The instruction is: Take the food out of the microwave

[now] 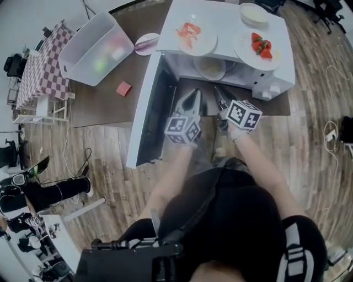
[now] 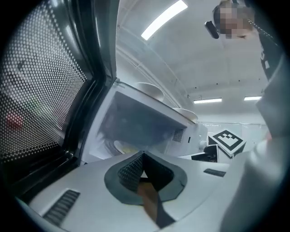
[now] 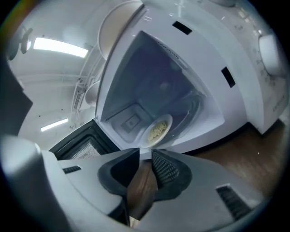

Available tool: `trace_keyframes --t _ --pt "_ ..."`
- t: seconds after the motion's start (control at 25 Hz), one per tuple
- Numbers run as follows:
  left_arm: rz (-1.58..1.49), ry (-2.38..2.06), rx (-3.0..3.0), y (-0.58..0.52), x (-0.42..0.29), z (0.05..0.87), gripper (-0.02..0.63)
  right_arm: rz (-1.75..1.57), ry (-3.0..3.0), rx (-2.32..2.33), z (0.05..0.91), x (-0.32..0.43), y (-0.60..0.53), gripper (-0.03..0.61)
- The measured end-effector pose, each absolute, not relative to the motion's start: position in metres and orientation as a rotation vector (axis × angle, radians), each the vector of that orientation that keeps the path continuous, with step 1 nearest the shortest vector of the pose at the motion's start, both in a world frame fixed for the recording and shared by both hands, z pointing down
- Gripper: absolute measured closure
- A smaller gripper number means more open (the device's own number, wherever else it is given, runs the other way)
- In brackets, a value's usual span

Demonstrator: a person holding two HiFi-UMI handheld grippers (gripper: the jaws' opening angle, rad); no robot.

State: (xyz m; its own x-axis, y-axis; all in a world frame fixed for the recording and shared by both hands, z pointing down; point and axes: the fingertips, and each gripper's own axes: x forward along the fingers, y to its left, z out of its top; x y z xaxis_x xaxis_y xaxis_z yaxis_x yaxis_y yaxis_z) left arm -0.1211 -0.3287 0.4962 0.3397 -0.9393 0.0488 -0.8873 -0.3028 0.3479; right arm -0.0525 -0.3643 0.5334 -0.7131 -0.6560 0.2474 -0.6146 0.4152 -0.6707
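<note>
The person is standing at the near edge of the table point(image 1: 105, 104) and holding both grippers just in front of the open microwave point(image 1: 276, 82), which is sitting toward the table's right end. The left gripper point(image 1: 193, 96) is carrying its fingers pressed together on nothing. The right gripper point(image 1: 219, 93) is holding its fingers apart, with only bare wood showing in the gap. Beside them the door point(image 1: 148, 118) is hanging wide open to the left. Just past the opening, the bowl point(image 1: 199, 70) is resting on the floor of the cavity, with neither gripper touching it. I'd say the reach is in hand. Next, the right gripper needs to go in level, straddle the bowl's near rim, close, and draw the bowl out without tipping it. The right gripper view is looking straight into the cavity and showing the pale food point(image 3: 157, 131) in the bowl. The left gripper view is catching only a pale sliver of the bowl past the door's mesh point(image 2: 41, 90). Only the head view is showing the two plates point(image 1: 242, 52) and the small dish point(image 1: 253, 13) on the microwave's top. It alone is also showing the clear bin point(image 1: 96, 48) at the table's far left corner.
</note>
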Motion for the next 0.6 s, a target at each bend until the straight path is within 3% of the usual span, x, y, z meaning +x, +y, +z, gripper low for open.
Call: trace_keyframes --t 0.32,0.6 --pt "-0.207 -1.565 2.337 -0.349 -0.116 0.501 0.612 -1.475 2.243 -1.118 0.536 -0.06 -0.388 0.439" --pt "-0.195 -1.551 2.326 -0.354 -0.12 0.509 0.612 -1.664 1.97 -1.066 0.542 -0.062 -0.399 0.439"
